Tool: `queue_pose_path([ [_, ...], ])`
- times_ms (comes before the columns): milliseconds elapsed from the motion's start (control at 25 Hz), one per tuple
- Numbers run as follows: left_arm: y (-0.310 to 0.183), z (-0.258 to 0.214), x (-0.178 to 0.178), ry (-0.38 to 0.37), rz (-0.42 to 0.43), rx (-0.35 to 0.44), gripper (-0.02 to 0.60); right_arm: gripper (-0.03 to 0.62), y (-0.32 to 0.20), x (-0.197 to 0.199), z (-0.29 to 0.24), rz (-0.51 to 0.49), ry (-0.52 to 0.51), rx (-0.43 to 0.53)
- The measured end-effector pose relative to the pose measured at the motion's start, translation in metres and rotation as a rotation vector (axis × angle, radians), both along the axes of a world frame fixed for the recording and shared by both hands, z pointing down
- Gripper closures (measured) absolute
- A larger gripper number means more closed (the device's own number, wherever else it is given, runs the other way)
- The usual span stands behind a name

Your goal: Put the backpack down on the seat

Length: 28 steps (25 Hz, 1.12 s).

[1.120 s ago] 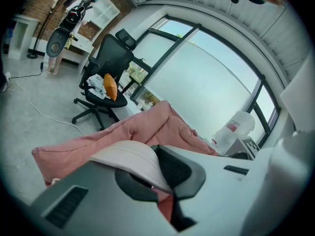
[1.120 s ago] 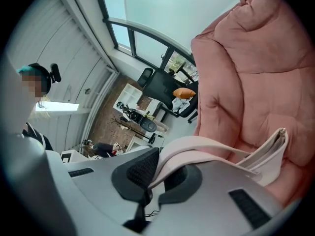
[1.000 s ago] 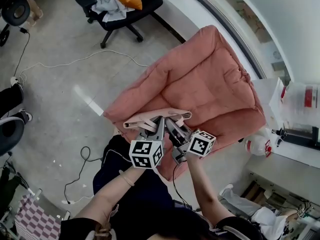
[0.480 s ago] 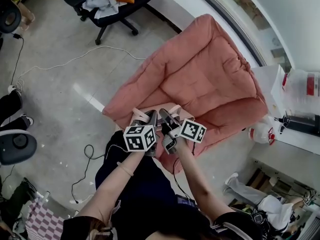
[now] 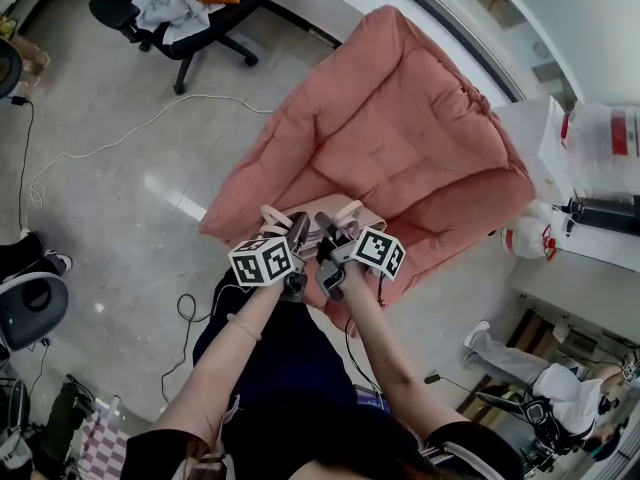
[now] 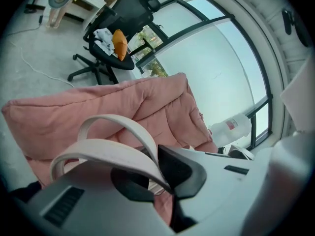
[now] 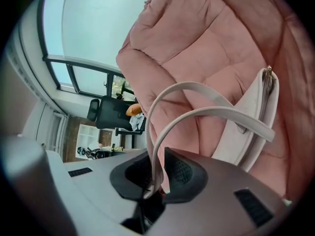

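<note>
Backpack at seat front edge, wide floor alongside

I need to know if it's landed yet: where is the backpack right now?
Head view, centre: the backpack is held by its straps in the left gripper and right gripper, at the near front edge of the pink seat.

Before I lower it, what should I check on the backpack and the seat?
1. Left tongs shut on beige fabric strap: ok.
2. Right tongs shut on a strap too: ok.
3. Pale pink zippered backpack over front edge of salmon quilted padded seat: ok.
4. Backpack bottom resting on seat: cannot tell.
5. Nothing else lying on seat cushion: ok.
</note>
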<state>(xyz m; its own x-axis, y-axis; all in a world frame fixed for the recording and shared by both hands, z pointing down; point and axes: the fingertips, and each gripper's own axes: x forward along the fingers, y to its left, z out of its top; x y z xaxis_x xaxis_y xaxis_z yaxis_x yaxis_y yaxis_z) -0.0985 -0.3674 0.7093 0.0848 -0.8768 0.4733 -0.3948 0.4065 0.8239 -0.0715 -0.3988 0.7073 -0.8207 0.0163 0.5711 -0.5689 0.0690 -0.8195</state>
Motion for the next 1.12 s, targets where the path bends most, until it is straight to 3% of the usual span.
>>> queue_pose_path([
  [160,-0.003,0.001,0.001,0.117,-0.044,0.032,0.526,0.545,-0.005,0.004,-0.001,0.050,-0.014,-0.012],
  [240,-0.006,0.000,-0.001,0.141,-0.074,0.054,0.403,0.434,-0.008,0.007,-0.001,0.085,-0.030,-0.026],
  [320,-0.008,-0.003,-0.004,0.156,-0.090,0.072,0.340,0.358,-0.014,0.011,-0.002,0.132,-0.052,-0.037],
  [400,-0.008,-0.004,-0.004,0.181,-0.086,0.076,0.310,0.326,-0.020,0.017,-0.002,0.191,-0.073,-0.055],
  [520,-0.003,-0.003,0.001,0.265,-0.059,0.062,0.298,0.319,-0.024,0.026,-0.002,0.257,-0.102,-0.094],
  [720,0.006,-0.014,0.012,0.400,-0.001,0.067,0.298,0.319,-0.020,0.038,-0.011,0.261,-0.124,-0.085],
  [840,0.011,-0.024,0.020,0.418,0.066,0.077,0.298,0.319,-0.015,0.041,-0.018,0.265,-0.156,-0.089],
  [1120,0.028,-0.044,0.036,0.380,0.158,0.044,0.298,0.319,0.001,0.052,-0.036,0.238,-0.216,-0.090],
])
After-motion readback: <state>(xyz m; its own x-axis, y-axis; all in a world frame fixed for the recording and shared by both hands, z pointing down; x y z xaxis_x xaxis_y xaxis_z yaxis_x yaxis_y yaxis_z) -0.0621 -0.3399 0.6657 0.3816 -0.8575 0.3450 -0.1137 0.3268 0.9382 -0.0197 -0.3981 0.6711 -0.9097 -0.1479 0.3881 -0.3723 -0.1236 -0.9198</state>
